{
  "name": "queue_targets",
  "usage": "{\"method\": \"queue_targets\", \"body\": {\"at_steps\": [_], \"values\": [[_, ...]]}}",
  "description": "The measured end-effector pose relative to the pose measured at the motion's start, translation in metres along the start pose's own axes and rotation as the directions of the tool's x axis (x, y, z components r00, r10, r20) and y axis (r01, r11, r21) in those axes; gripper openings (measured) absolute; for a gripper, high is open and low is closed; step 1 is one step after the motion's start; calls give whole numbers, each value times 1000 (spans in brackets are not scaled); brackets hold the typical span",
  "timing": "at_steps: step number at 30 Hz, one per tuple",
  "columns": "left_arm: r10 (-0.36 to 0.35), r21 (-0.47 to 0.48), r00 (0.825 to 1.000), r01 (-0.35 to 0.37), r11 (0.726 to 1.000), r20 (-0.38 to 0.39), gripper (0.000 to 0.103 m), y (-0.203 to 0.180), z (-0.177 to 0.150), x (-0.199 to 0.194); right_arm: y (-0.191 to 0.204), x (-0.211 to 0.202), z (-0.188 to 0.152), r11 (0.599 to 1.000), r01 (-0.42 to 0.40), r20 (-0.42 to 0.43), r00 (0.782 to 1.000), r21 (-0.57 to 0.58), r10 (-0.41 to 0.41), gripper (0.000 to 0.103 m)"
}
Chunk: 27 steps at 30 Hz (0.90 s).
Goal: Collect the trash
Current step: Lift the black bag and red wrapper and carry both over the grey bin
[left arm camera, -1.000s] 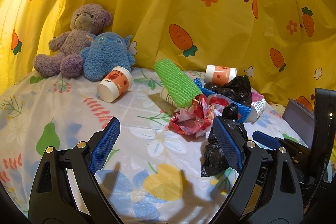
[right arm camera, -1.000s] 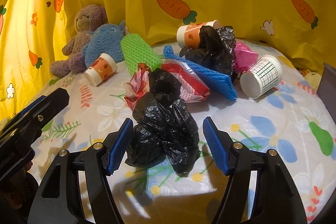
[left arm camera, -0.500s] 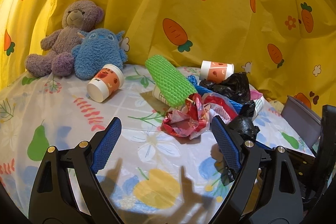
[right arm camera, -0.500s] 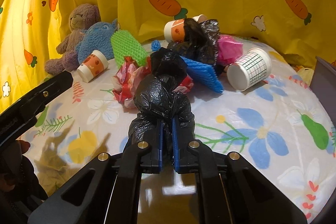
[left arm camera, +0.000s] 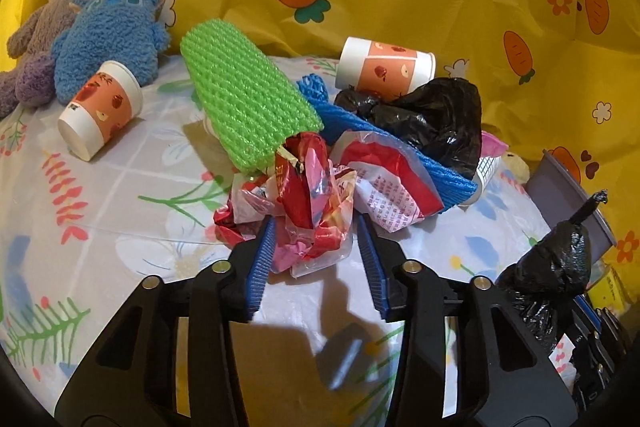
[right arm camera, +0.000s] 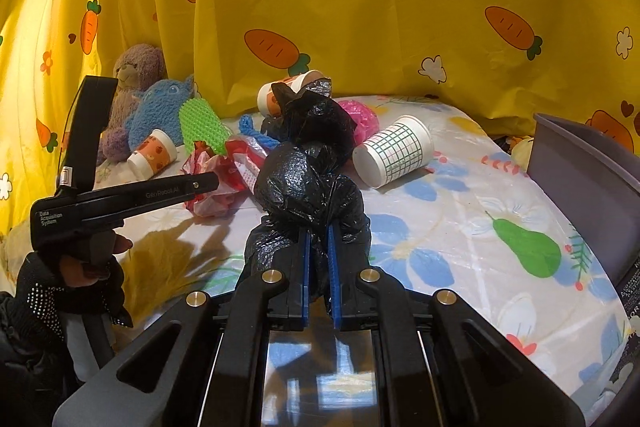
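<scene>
- While your right gripper (right arm camera: 317, 259) pinches the knotted black bag (right arm camera: 310, 183) tight between its blue pads, that bag hangs above the flowered sheet (right arm camera: 460, 227), off the pile, with the grey bin (right arm camera: 580, 179) to its right.
- Your left gripper (left arm camera: 316, 255) has just been closing; its ribbed blue pads now flank the red-and-white wrapper (left arm camera: 308, 195), and the left pad looks to touch the crumpled film, though a firm squeeze is not clear.
- That wrapper lies on the sheet at the near edge of the trash heap, touching the green mesh sleeve (left arm camera: 248, 103).
- Materials: the wrapper is glossy, crinkled plastic; the green sleeve and the blue mesh sleeve (left arm camera: 400, 139) are soft foam netting; a second black bag (left arm camera: 432, 115) is shiny, wrinkled film.
- Paper cups lie on their sides: an orange-printed cup (left arm camera: 100, 111) near the plush toys (left arm camera: 100, 39), another orange cup (left arm camera: 384, 67) behind the heap, and a green-checked cup (right arm camera: 394, 151) to the right.
</scene>
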<state>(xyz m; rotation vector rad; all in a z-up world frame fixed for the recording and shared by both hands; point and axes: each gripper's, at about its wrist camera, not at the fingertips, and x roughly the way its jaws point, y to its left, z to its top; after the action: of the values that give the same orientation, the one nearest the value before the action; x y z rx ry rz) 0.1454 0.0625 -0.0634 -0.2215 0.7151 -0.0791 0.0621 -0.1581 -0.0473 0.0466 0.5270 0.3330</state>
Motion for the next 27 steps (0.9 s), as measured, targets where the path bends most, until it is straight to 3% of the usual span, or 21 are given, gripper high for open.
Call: {"method": "queue_targets", "body": {"at_steps": [4,18,27], "values": [[-23,-21,1000,23,1000,15,24,4,-4,-3,-3,-7,-1,1000,5,18,1000,-3,-4,9],[-122,63,974,112,992,189,23,-21,-24,-89,-18,-34,0,1000,30,67,997,8,-30,9],[-189,123,963,167,978,194,23,-54,-25,-97,-28,-52,3,998,58,102,993,17,-60,9]]}}
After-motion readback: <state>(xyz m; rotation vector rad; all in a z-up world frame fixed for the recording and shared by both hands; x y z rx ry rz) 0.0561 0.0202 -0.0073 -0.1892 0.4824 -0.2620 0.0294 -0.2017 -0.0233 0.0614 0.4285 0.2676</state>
